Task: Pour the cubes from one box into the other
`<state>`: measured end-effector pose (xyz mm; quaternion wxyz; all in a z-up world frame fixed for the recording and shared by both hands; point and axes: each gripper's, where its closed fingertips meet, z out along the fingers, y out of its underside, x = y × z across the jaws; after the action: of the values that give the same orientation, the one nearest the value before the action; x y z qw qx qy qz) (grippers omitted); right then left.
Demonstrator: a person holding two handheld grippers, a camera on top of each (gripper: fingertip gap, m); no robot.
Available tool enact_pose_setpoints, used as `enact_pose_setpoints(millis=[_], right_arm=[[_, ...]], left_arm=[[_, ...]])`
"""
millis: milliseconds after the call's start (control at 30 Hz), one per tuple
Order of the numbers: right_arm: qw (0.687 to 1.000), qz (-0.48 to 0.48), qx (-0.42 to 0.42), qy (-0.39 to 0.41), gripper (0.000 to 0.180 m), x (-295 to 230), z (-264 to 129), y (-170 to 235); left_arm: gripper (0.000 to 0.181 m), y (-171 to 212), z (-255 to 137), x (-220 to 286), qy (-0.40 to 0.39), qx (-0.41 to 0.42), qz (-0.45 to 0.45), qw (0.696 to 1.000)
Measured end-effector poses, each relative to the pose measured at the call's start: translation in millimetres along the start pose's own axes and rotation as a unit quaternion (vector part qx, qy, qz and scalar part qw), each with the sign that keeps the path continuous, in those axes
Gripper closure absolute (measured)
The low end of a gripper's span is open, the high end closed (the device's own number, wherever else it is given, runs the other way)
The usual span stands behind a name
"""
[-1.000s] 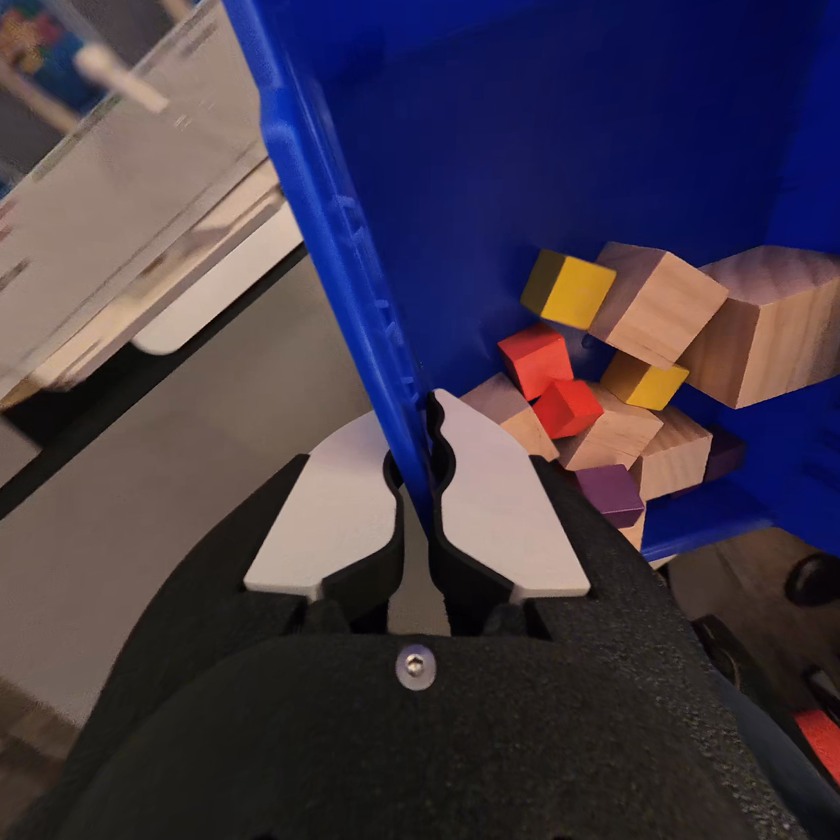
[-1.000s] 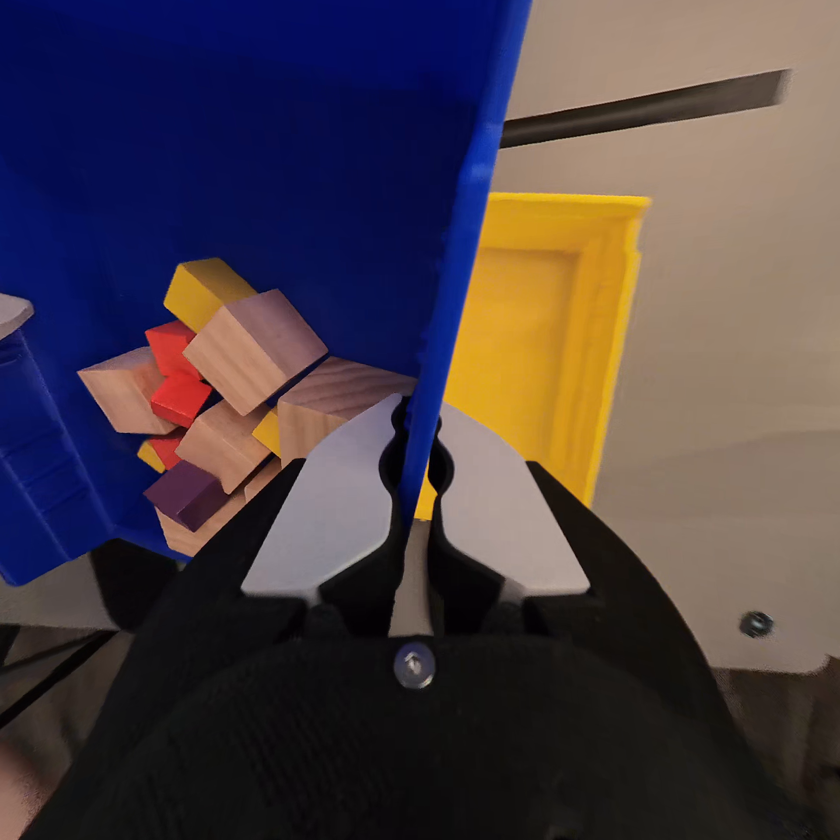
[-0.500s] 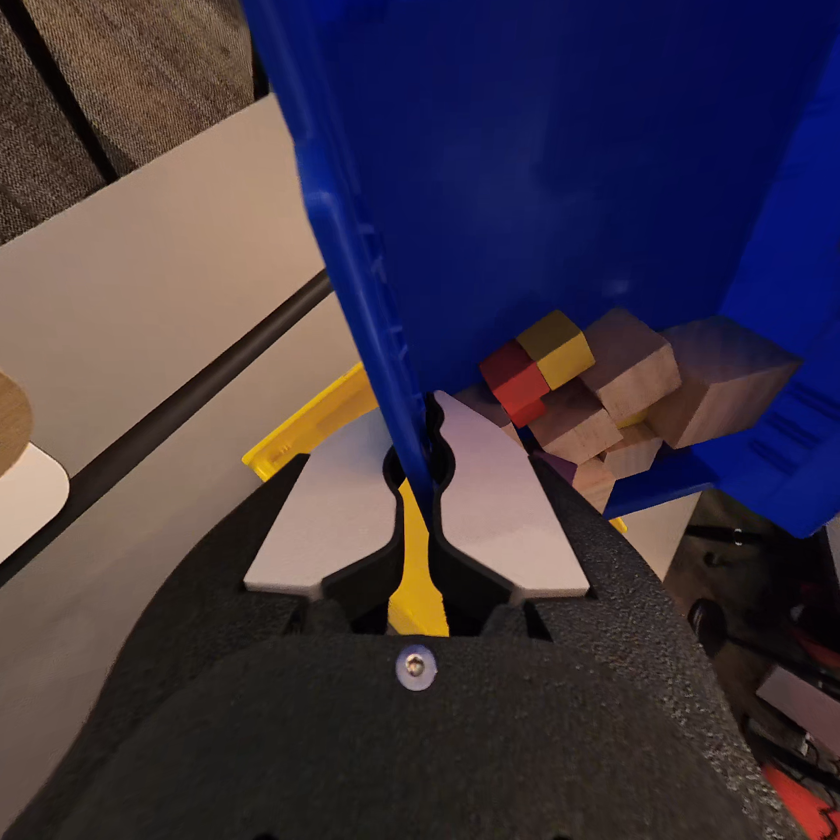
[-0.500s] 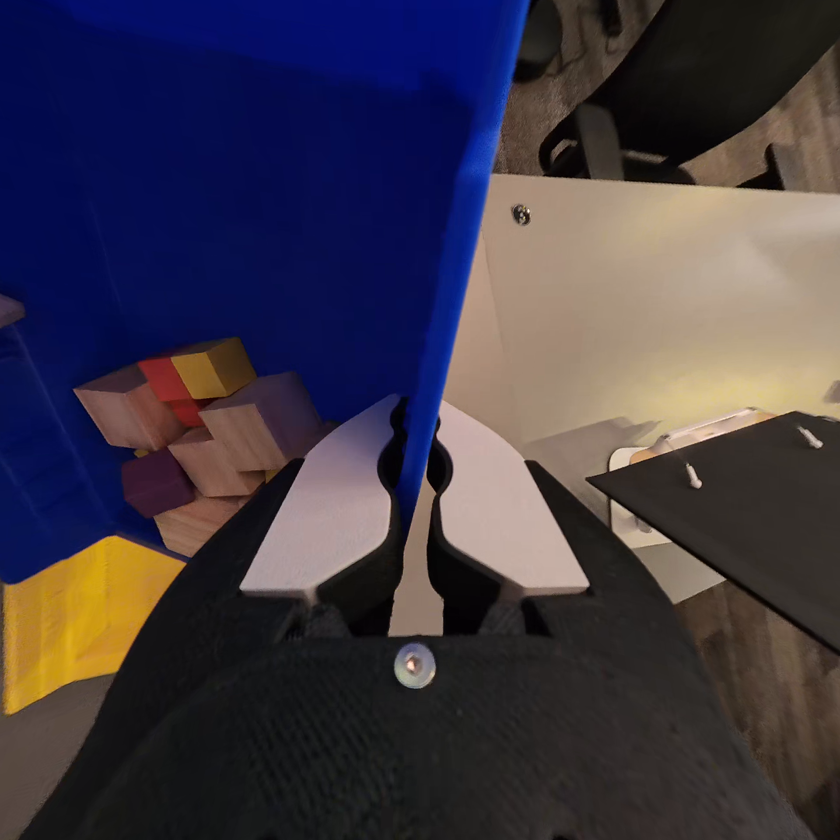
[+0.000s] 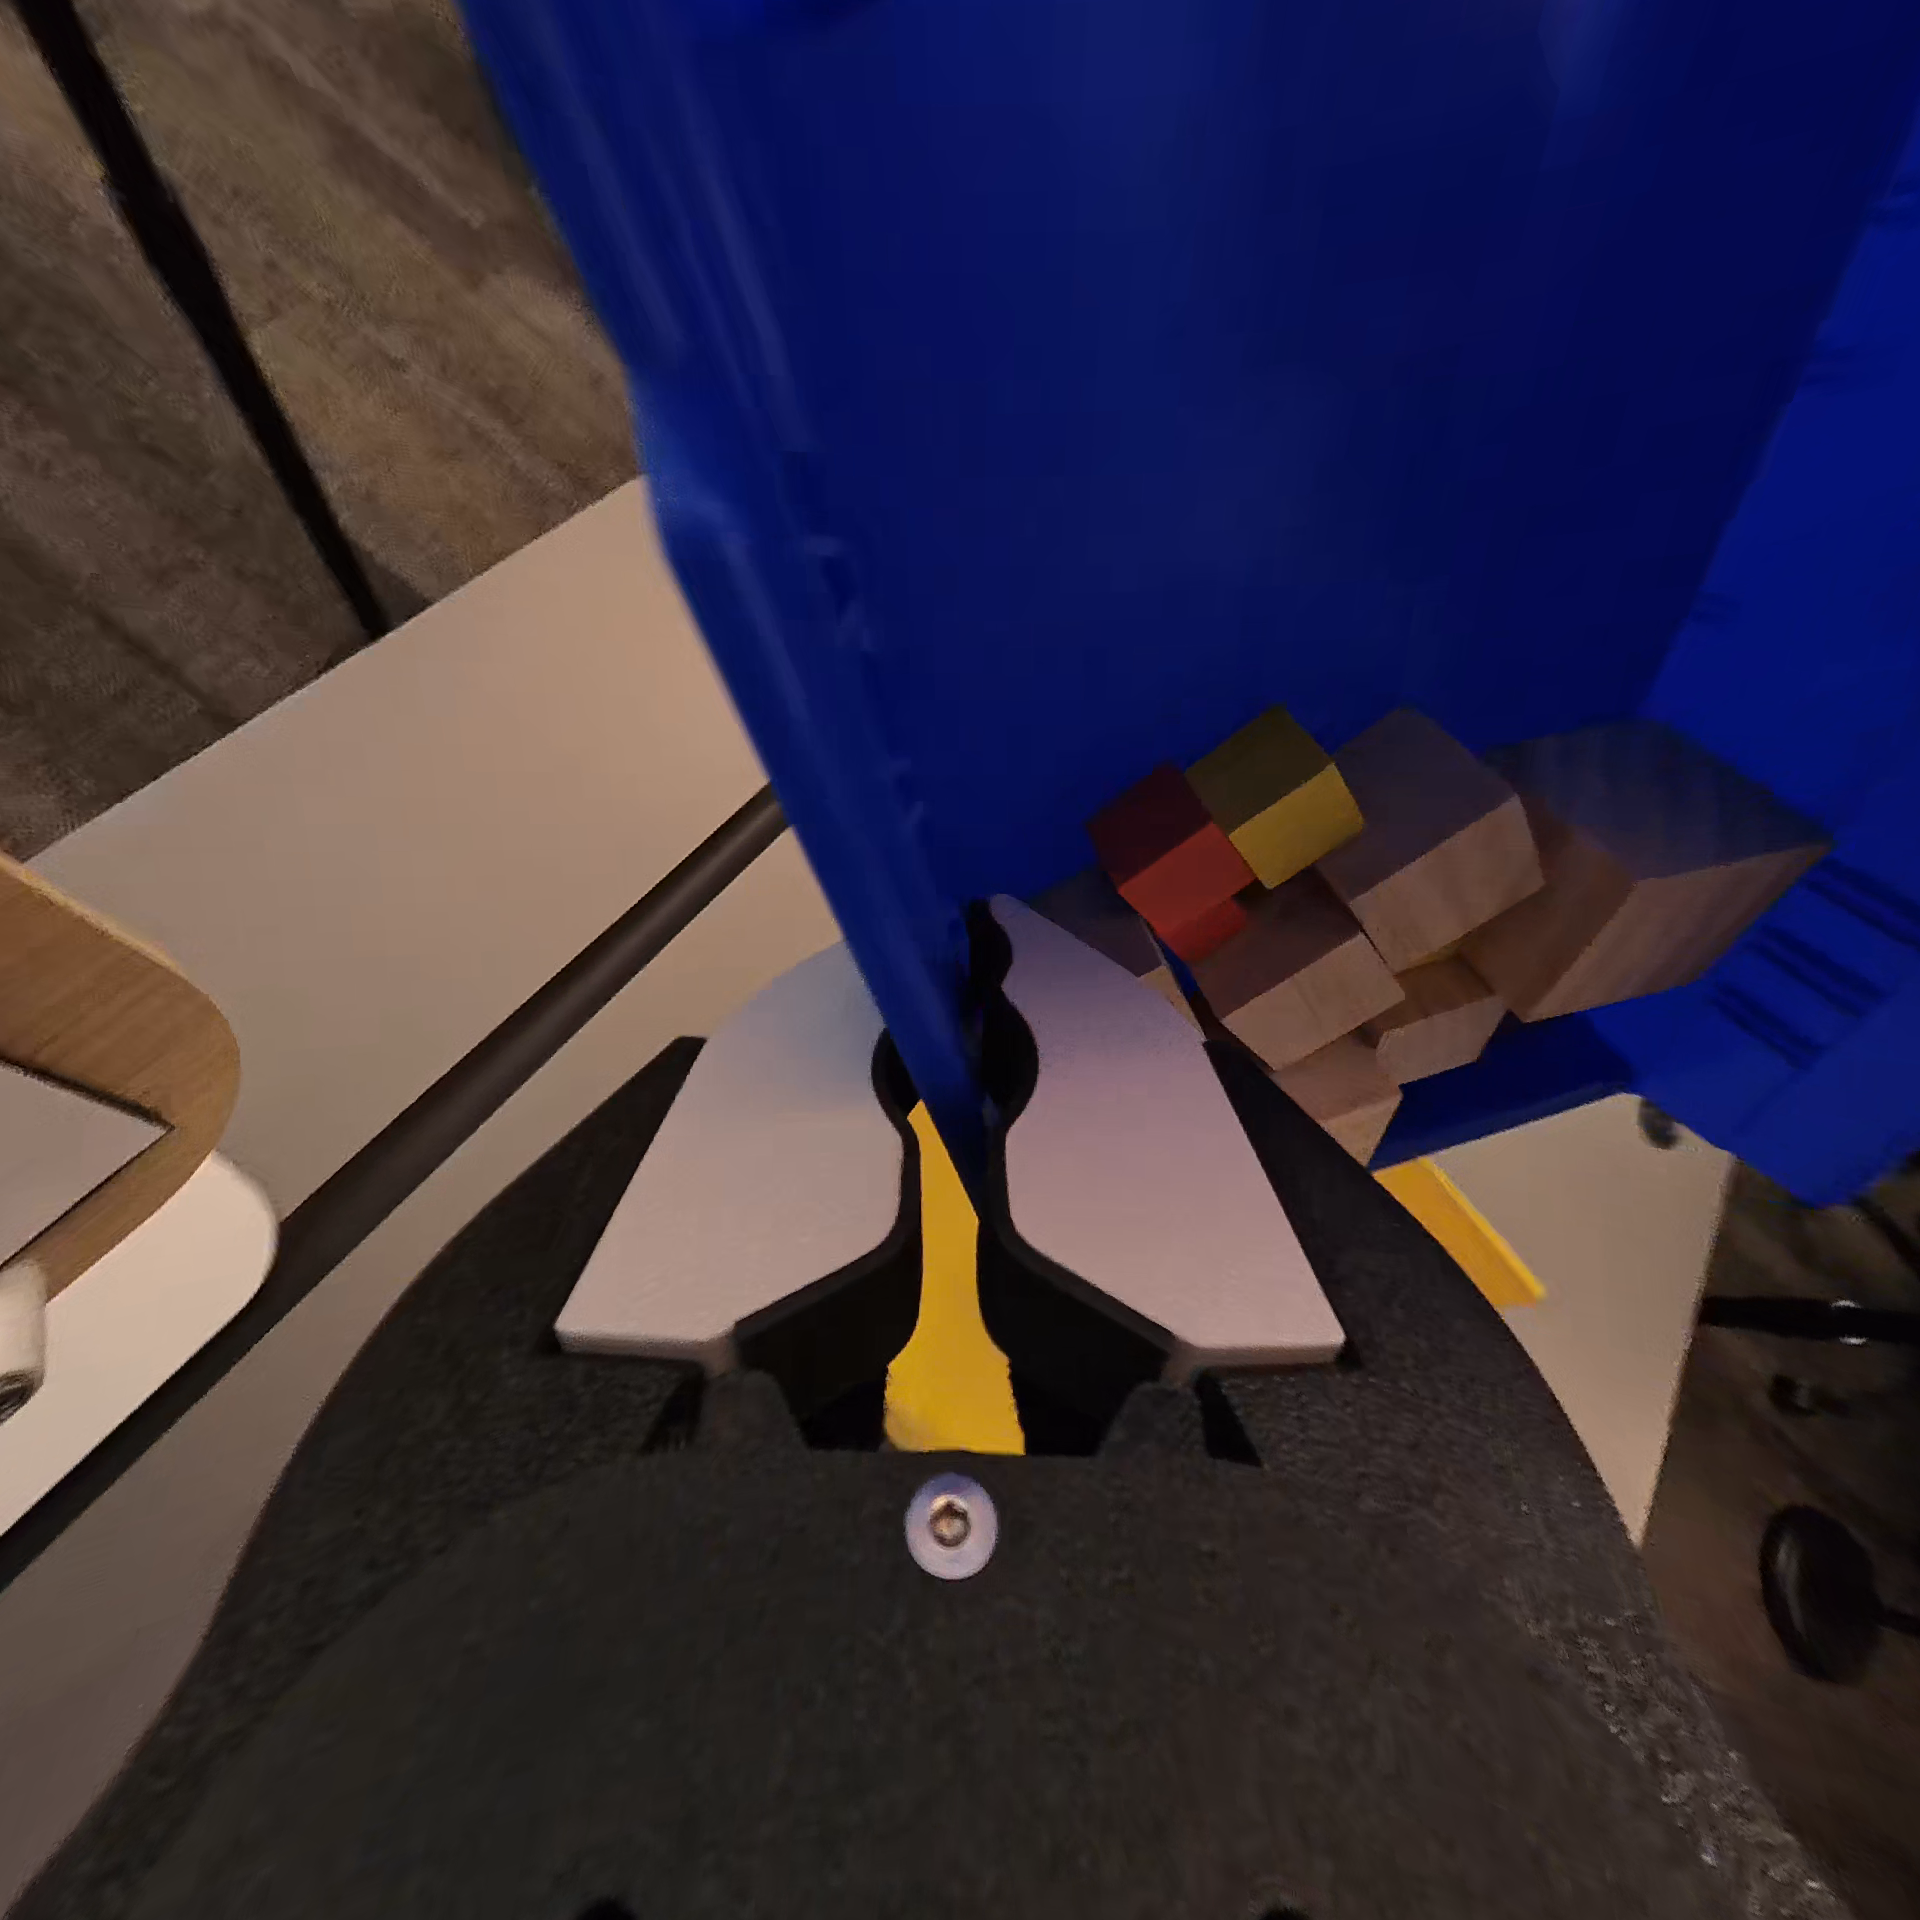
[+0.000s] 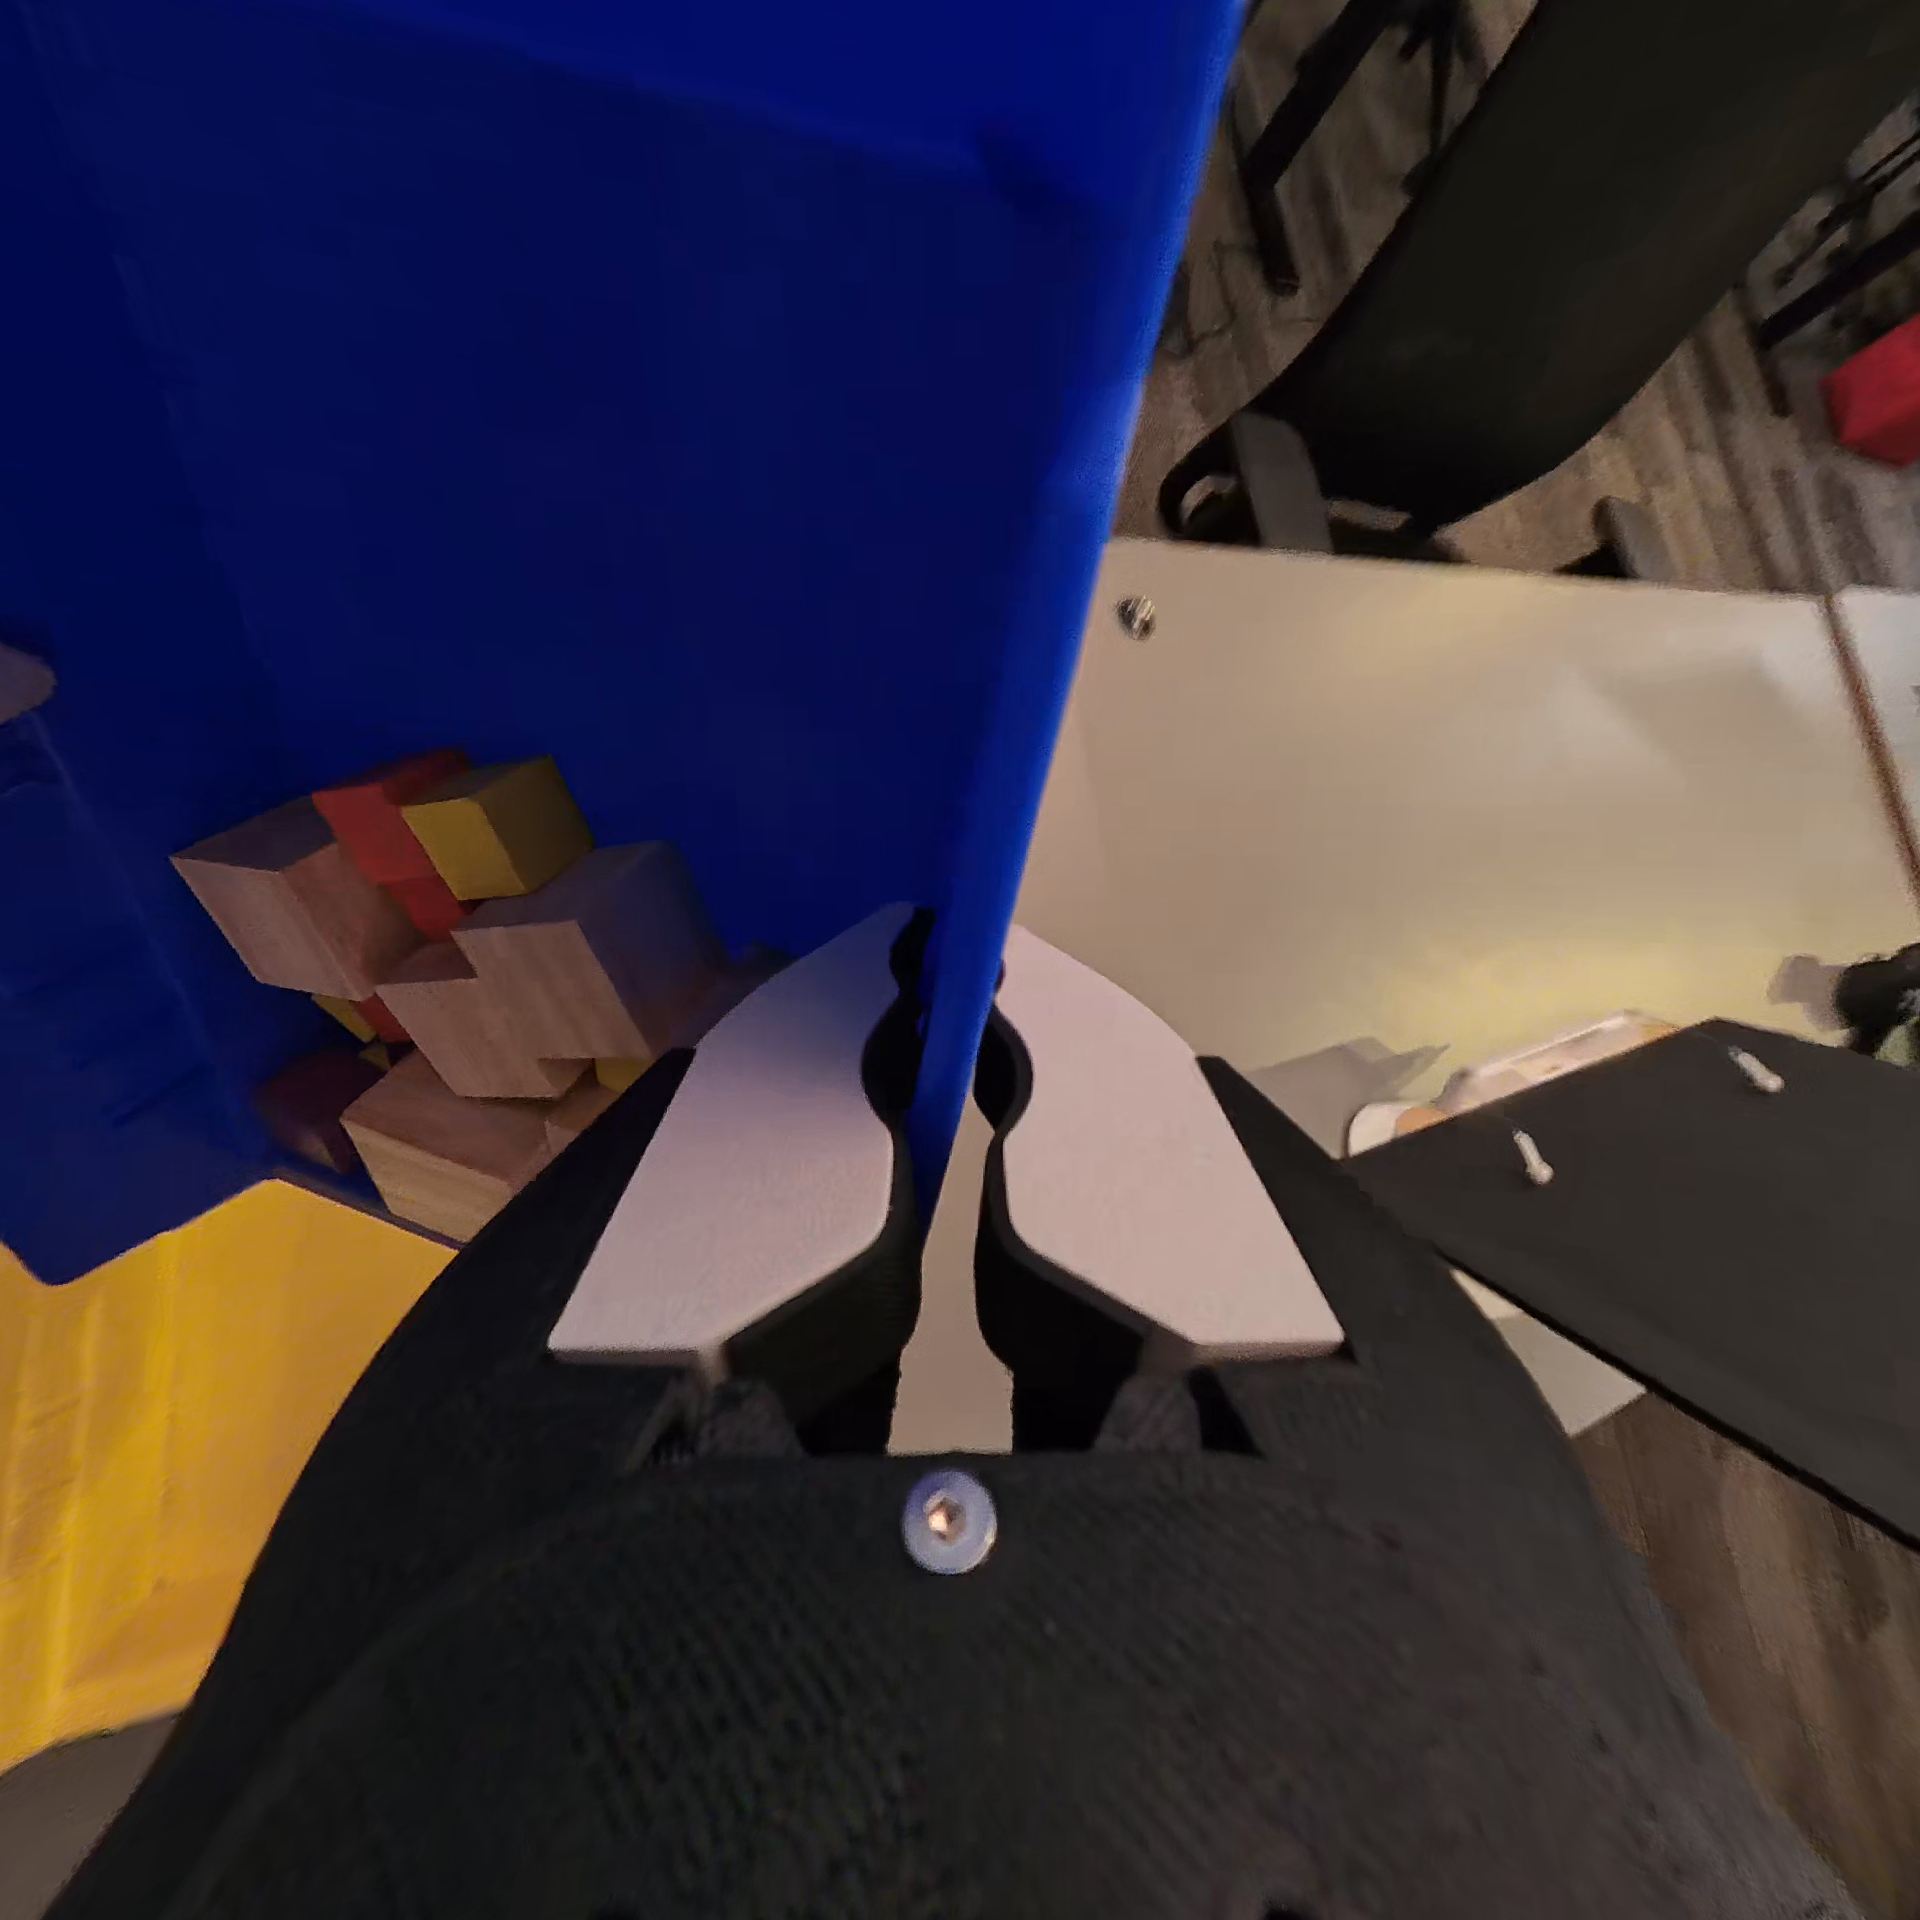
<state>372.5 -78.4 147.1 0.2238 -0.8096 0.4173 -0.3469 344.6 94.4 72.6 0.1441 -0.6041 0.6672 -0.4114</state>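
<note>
A blue box (image 5: 1195, 416) is held up in the air and tipped steeply. My left gripper (image 5: 961, 925) is shut on its left wall, and my right gripper (image 6: 951, 935) is shut on its right wall (image 6: 1039, 623). Wooden, red, yellow and purple cubes (image 5: 1382, 914) are piled at the low lip of the box; they also show in the right wrist view (image 6: 457, 956). The yellow box (image 6: 156, 1455) lies under that lip; a part shows in the left wrist view (image 5: 951, 1340). No cube is seen falling.
The white table (image 6: 1455, 810) lies below. A black board with pegs (image 6: 1714, 1226) sticks in at the right. A wood-edged tray (image 5: 94, 1049) sits at the left. Office chairs (image 6: 1507, 260) stand on the floor beyond the table.
Both grippers have swung the blue box over the yellow box and tipped it further. The cubes have slid down to its low lip.
</note>
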Motion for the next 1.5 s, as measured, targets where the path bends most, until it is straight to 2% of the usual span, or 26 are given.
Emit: enact_pose_setpoints(millis=[67,167,267,400,500,600,733,833,933,1000,1100,1200,1300,1400,1500], right_arm=[[0.999,-0.007,0.037,0.011,0.174,4.8,-3.5,-7.7],[1.000,-0.015,-0.005,0.017,0.174,-0.5,7.5,2.6],[0.998,-0.016,0.051,0.025,0.175,2.0,-10.8,-2.2],[0.999,-0.024,0.017,0.034,0.174,-3.0,-3.7,4.3],[0.996,-0.020,0.075,0.032,0.175,0.4,-20.7,-3.4],[0.999,-0.029,0.020,0.038,0.174,-5.9,-2.0,6.8],[0.998,-0.027,0.049,0.027,0.174,-6.7,-7.0,8.7],[0.998,-0.041,-0.043,0.030,0.175,-15.8,14.6,23.5],[0.998,-0.041,-0.054,0.016,0.175,-20.9,16.9,19.2],[0.995,-0.050,-0.083,0.018,0.174,-30.8,17.6,19.9],[0.995,-0.077,-0.045,0.050,0.174,-36.2,5.8,6.9],[0.993,-0.082,-0.059,0.054,0.172,-40.3,1.1,4.7],[0.991,-0.102,-0.013,0.083,0.174,-34.6,-11.4,-12.4],[0.991,-0.096,-0.055,0.075,0.173,-34.7,-9.1,-8.1],[0.990,-0.109,-0.015,0.089,0.173,-30.7,-11.8,-16.7]], left_arm=[[0.176,-4.6,2.7,0.3,0.035,0.029,-0.038,0.998],[0.176,6.2,10.6,-1.8,0.012,0.005,-0.023,1.000],[0.176,0.3,0.4,3.6,0.049,0.052,-0.032,0.997],[0.175,8.8,3.2,1.6,0.012,0.023,-0.015,1.000],[0.176,-0.4,-7.9,4.9,0.044,0.062,-0.025,0.997],[0.176,12.5,3.2,-1.2,0.001,0.014,-0.012,1.000],[0.176,15.4,4.3,-1.2,0.040,0.043,-0.046,0.997],[0.176,36.3,22.7,-8.8,0.018,-0.015,-0.047,0.999],[0.176,39.9,25.3,-15.1,0.068,0.001,-0.106,0.992],[0.176,43.4,27.6,-23.4,0.061,-0.003,-0.095,0.994],[0.177,38.1,23.0,-27.3,0.103,0.033,-0.127,0.986],[0.177,34.4,21.3,-29.7,0.090,0.045,-0.124,0.987],[0.177,26.7,15.1,-24.3,0.117,0.060,-0.123,0.984],[0.177,25.5,14.8,-25.2,0.094,0.051,-0.112,0.988],[0.177,22.5,13.9,-23.6,0.108,0.061,-0.119,0.985]])
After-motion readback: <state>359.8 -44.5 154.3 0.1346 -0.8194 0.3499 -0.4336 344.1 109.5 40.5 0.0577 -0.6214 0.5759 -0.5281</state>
